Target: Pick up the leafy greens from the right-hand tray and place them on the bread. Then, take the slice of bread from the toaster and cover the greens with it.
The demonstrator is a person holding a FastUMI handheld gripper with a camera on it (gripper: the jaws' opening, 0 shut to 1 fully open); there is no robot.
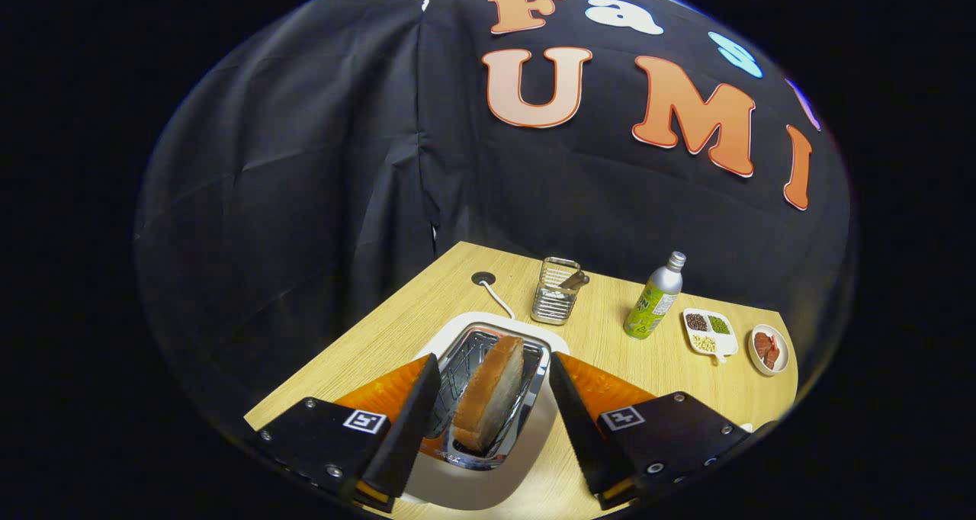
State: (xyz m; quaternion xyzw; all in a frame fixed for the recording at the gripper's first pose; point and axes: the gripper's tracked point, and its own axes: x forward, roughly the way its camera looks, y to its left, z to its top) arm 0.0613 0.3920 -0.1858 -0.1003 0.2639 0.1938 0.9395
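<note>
A white toaster [496,474] with chrome slots sits right under me on the wooden table [427,299]. A slice of bread [492,390] stands upright in its right slot, crust up. My gripper [492,398] hangs above the toaster, open, with one finger on each side of the slice. Neither finger touches the bread. The left slot next to the slice holds nothing.
Beyond the toaster stands a wire-mesh holder [554,300] with a brown utensil. To its right are a green-labelled metal bottle [654,306], a white divided dish [710,331] of seeds and beans, and a small plate [768,348] of reddish pieces. A white cable [496,299] runs to a desk grommet.
</note>
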